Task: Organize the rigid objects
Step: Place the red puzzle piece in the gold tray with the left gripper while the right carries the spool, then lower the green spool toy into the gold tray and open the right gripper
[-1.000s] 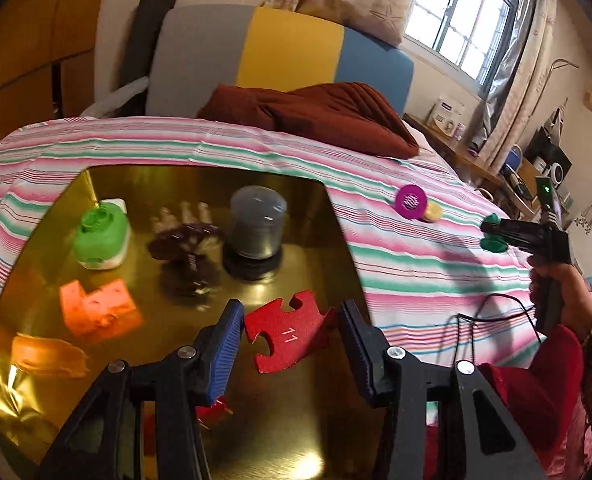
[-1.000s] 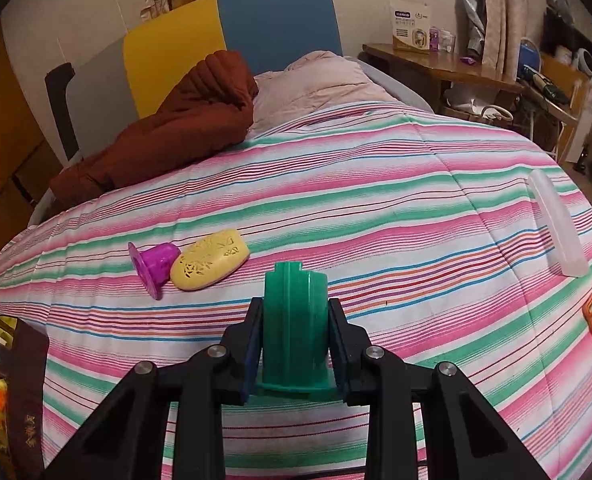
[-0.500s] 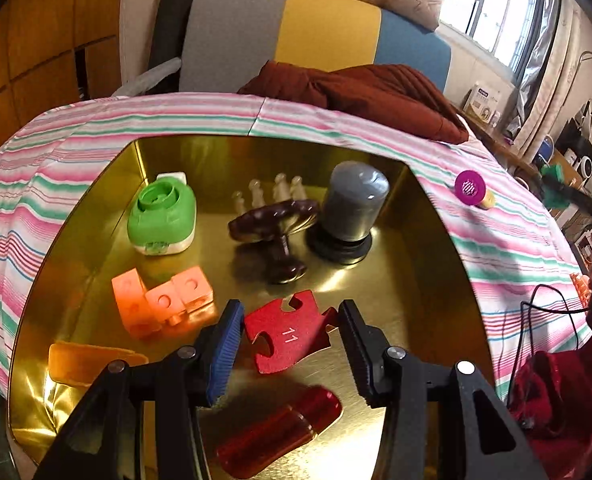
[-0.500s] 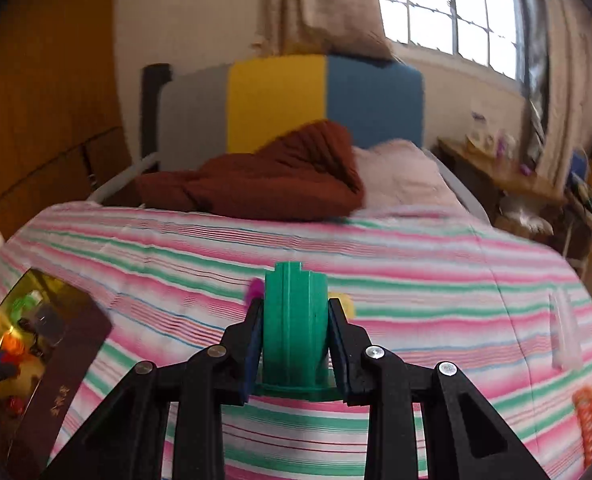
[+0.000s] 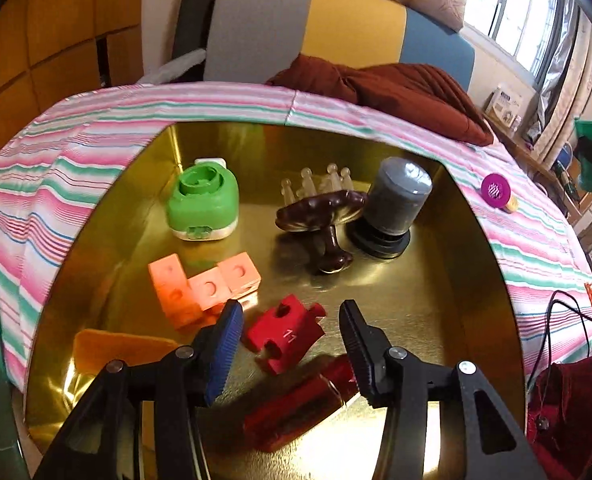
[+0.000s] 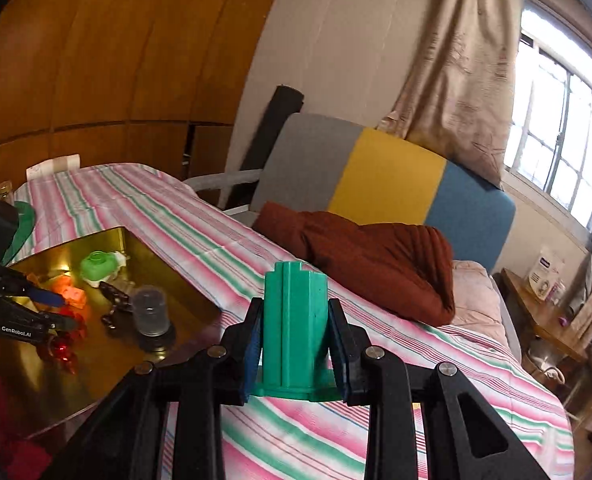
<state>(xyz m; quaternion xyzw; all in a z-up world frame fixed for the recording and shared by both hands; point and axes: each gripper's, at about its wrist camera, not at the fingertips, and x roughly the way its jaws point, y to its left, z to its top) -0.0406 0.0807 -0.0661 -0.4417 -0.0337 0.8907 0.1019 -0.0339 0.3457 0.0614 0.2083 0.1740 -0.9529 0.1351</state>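
A gold tray [image 5: 436, 300] lies on the striped bedspread. My left gripper [image 5: 289, 312] hangs over its near part, open. The red puzzle piece [image 5: 283, 332] marked 11 lies loose on the tray floor between the fingers, with a gap on each side. My right gripper [image 6: 295, 312] is shut on a green ribbed plastic piece [image 6: 296, 332], held upright above the bed to the right of the tray [image 6: 107, 360]. The left wrist view shows that green piece [image 5: 588, 132] at its right edge. The left gripper [image 6: 51, 308] shows at the left of the right wrist view.
In the tray are a green dispenser [image 5: 201, 204], orange cubes [image 5: 203, 284], a brown mushroom-shaped piece [image 5: 320, 216], a grey cylinder [image 5: 396, 204], a red tube [image 5: 296, 404] and an orange flat piece [image 5: 111, 348]. A purple cap [image 5: 495, 189] lies on the bedspread. A brown blanket [image 6: 376, 264] lies by the headboard.
The left gripper's fingers have come off the red puzzle piece, which dropped and tilted onto the tray. The right gripper swung left and rose with the green piece; the tray came into its view.
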